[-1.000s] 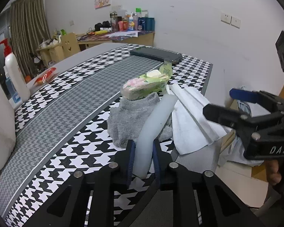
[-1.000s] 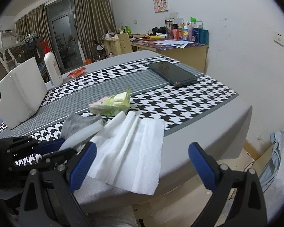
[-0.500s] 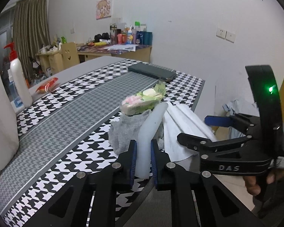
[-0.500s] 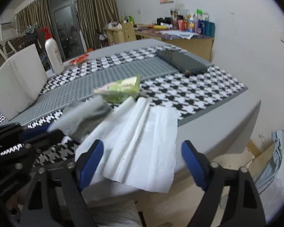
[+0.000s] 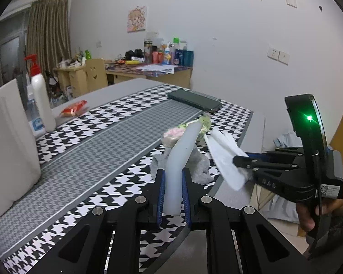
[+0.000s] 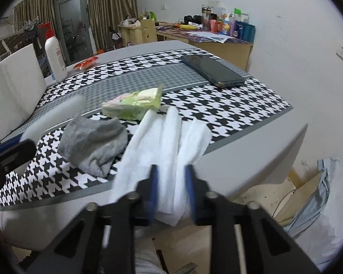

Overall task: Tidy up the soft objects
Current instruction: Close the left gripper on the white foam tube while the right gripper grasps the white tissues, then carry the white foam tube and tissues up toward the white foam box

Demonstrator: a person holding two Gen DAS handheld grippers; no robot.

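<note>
My left gripper (image 5: 172, 183) is shut on a pale translucent soft tube (image 5: 183, 150) and holds it tilted up above the table. My right gripper (image 6: 171, 182) is shut on the near edge of a white paper towel (image 6: 169, 141), which hangs over the table's front edge; it shows in the left wrist view (image 5: 225, 159) too. A crumpled grey sock (image 6: 93, 141) lies on the houndstooth runner (image 6: 228, 105) beside the towel. A green and pink tissue pack (image 6: 135, 102) lies just behind the sock.
A dark phone (image 6: 212, 69) lies at the runner's far right. A white pump bottle (image 6: 54, 54), a red snack packet (image 6: 85, 64) and a white cushion (image 6: 13, 84) stand at the left. A cluttered desk (image 6: 205, 36) is by the wall. Clothes (image 6: 315, 205) lie on the floor.
My right gripper moved in and closed on the paper towel's front edge, bunching and lifting it. My left gripper raised the tube and pulled back a little.
</note>
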